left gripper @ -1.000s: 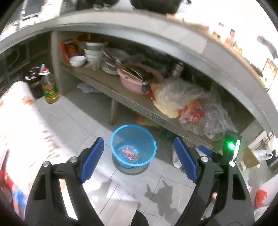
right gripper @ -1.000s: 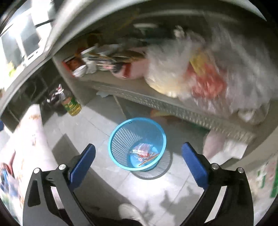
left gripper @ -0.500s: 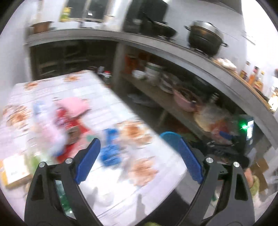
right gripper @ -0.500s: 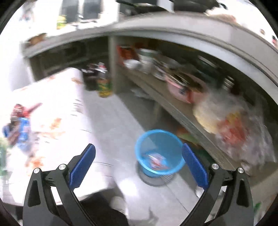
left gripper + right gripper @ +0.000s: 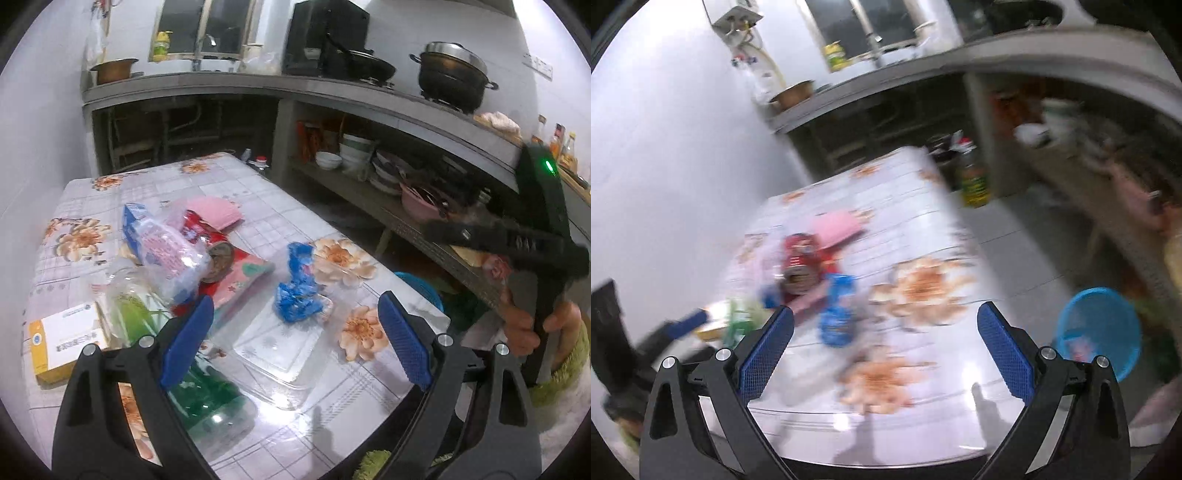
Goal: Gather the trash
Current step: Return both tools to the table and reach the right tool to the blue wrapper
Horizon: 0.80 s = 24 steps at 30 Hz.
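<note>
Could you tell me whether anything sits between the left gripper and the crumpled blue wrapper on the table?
Nothing visible blocks it. The left gripper is open and empty, and the crumpled blue wrapper lies just beyond its fingertips, in line with the gap. Only the clear plastic tray lies flat on the table below that path.

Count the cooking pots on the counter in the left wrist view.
3. A lidded black pot sits at the right end on the stove, a black wok sits left of it, and a copper-coloured pot stands at the far left end. Others may be hidden.
</note>
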### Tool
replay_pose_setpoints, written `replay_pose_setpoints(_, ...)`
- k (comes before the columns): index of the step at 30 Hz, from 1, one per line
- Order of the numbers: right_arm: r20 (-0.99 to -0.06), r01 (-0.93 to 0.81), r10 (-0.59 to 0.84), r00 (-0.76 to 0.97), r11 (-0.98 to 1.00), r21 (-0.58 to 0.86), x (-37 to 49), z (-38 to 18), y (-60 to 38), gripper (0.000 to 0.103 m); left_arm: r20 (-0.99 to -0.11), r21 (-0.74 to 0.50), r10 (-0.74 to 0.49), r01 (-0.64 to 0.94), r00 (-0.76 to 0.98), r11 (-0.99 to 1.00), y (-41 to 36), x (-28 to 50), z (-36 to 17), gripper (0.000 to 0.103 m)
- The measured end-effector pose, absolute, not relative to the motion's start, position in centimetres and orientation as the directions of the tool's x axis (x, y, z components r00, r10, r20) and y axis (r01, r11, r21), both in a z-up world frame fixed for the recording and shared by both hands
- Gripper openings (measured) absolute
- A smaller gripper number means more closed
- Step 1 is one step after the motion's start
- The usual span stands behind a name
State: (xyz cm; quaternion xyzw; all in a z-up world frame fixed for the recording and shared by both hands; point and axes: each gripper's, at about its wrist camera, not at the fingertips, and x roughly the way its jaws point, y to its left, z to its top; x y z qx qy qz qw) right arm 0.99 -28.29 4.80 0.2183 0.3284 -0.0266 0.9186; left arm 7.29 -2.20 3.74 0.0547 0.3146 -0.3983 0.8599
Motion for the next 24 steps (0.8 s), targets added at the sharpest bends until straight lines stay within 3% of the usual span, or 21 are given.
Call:
replay_pose_setpoints(4,-0.625,0.112,0.207,0.753,0.895,0.431,3.6,4.9,-27.0,0.086,-0.621,-0.139,-0.649,0.754,0.438,0.642,-3.8,6.6,2.5,0.073)
replay_pose_setpoints(8,-0.68,0.13,0.193,0.707,0.91,0.393,6.3,4.2,-26.4,0.074,-0.661,-0.095,-0.62,0.773,0.423,0.628,-5.5,5.8,1.0,0.062)
replay_pose_setpoints(13,-0.767,0.178,0.174,0.617,0.919,0.352,9.5,1.4,-27.9,0.058,-0.665,-0.154,-0.657,0.795,0.355,0.586,-5.9,4.9,0.1,0.052)
replay_pose_setpoints(20,-0.846,0.184,0.185,0.501,0.932,0.312,10.8,-1.6,-28.1,0.01,-0.636,-0.215,-0.681,0.765,0.362,0.607,-4.6,5.7,0.3,0.04)
replay_pose_setpoints(24,-0.863,0.136,0.105,0.494,0.971,0.196,9.9,-1.1,-27.8,0.007,-0.625,-0.228,-0.671,0.729,0.399,0.646,-3.9,7.2,0.8,0.04)
